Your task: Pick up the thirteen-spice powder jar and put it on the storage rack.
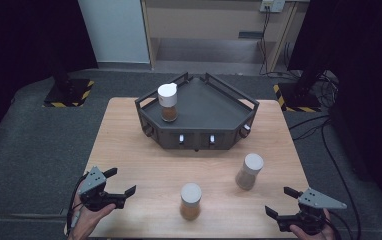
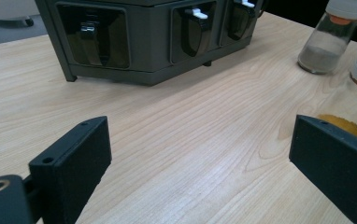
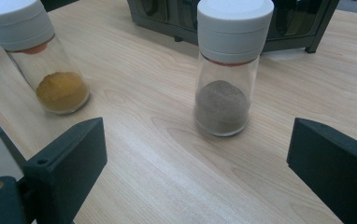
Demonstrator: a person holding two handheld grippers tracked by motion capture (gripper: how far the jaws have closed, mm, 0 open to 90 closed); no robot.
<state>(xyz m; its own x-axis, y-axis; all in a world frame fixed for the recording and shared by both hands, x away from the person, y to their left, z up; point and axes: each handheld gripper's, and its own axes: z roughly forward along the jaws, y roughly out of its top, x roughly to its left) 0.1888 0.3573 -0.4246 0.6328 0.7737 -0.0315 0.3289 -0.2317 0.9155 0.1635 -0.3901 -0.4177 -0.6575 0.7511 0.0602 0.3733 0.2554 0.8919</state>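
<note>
Resting near the table's front corners, the left gripper [image 1: 120, 182] and right gripper [image 1: 280, 202] both stand with jaws spread wide and nothing between them. Between the two, near the front edge, stands a jar of orange-yellow spice [image 1: 190, 201]; just beyond the right gripper stands a jar of grey-brown spice [image 1: 249, 171] — in the right gripper view it sits straight ahead [image 3: 228, 70], the orange one off to the side [image 3: 41, 60]. A third jar [image 1: 168, 102] stands on the dark angular rack [image 1: 219, 107] at the far middle of the wooden table [image 1: 129, 150]. Three jars, all white-capped — no labels or writing can be read on any.
</note>
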